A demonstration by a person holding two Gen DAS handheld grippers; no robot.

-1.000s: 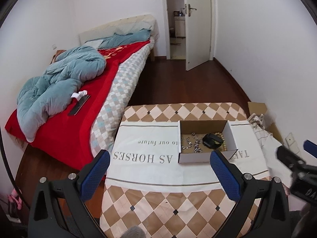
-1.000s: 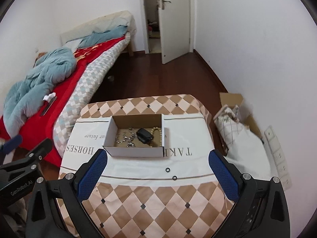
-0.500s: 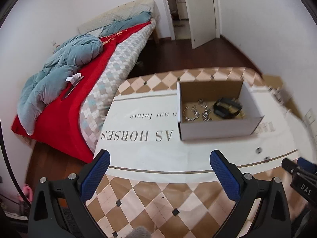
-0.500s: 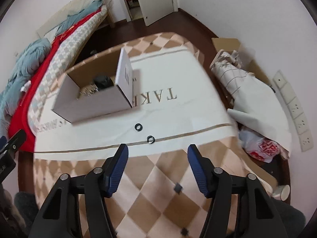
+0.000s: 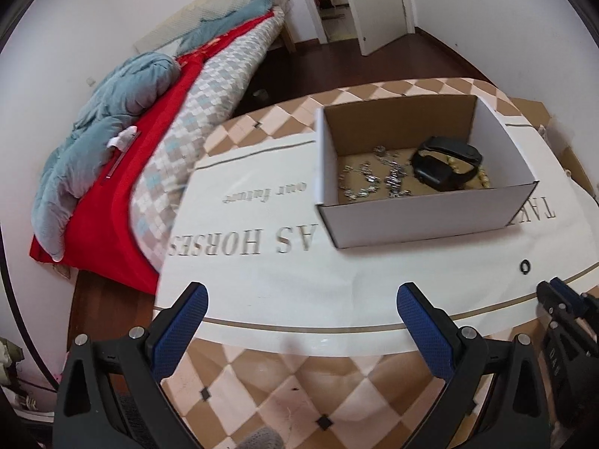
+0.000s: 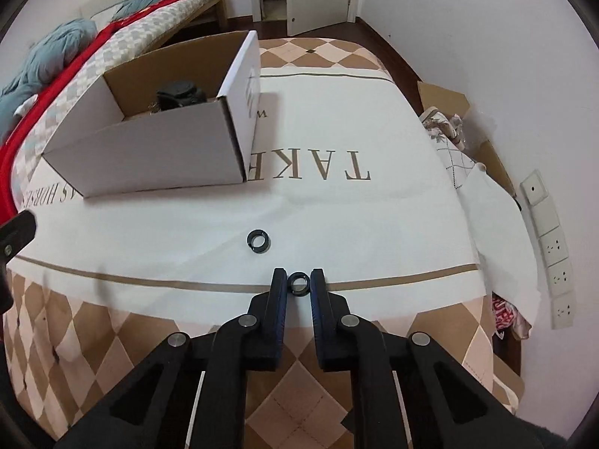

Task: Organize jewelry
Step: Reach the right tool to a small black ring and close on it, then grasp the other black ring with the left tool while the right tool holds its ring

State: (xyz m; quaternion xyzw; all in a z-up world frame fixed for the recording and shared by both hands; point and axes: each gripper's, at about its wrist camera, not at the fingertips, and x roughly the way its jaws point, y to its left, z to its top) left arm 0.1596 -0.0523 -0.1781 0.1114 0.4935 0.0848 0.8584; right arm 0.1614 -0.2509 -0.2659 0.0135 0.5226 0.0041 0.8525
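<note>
A white cardboard box [image 5: 423,224] stands on the table and holds silver chain pieces [image 5: 374,181], a black watch [image 5: 445,162] and pale beads. The box also shows in the right wrist view [image 6: 149,157]. Two black rings lie on the white cloth in front of it. My right gripper [image 6: 298,282] has closed around the nearer ring [image 6: 298,283], its fingers against both sides at table level. The second ring [image 6: 257,240] lies free to the upper left, also seen in the left wrist view [image 5: 525,266]. My left gripper [image 5: 299,314] is open and empty above the table's front.
A checkered tablecloth [image 6: 299,385] with a white lettered band covers the table. A bed [image 5: 157,119] with a red cover and blue duvet stands to the left. A cardboard box and cloth [image 6: 449,127] lie by the right wall, with wall sockets [image 6: 554,254] below.
My right gripper has dropped toward the table and closed from wide open onto the nearer ring. My left gripper has tilted down and closer to the box, staying open.
</note>
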